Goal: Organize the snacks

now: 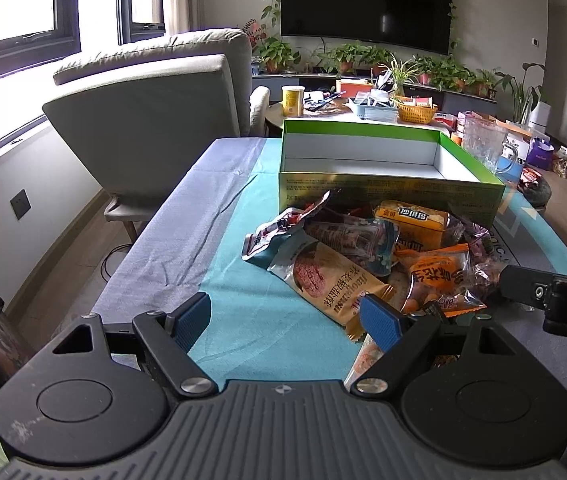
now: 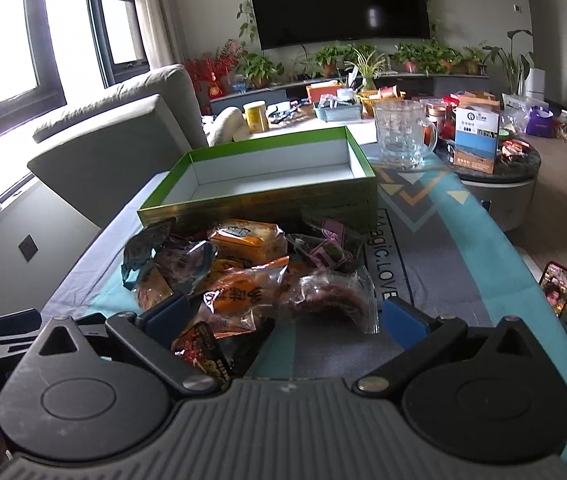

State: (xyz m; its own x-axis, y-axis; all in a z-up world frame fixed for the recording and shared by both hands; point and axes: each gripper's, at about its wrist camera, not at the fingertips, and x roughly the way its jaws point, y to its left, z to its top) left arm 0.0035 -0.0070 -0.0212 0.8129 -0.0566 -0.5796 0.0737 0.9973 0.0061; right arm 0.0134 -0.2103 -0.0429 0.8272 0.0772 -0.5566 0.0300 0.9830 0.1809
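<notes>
Right wrist view: open green cardboard box (image 2: 259,176) sits far on worktop (image 2: 463,248), empty; heap of wrapped snack packets (image 2: 251,272) just near of it, w/ right gripper (image 2: 279,316) spread, pinching nothing; left gripper (image 1: 287,316) also spread, beside heap.

My left gripper (image 1: 285,318) points ahead and slightly down toward twelve o'clock, jaws spread wide with nothing pressed between the blue pads (image 1: 379,322). My right gripper (image 2: 283,316) tilts down the same way, jaws also parted, pads (image 2: 405,322) clear of any contact. From the left wrist view, my right gripper shows at three o'clock.
</notes>
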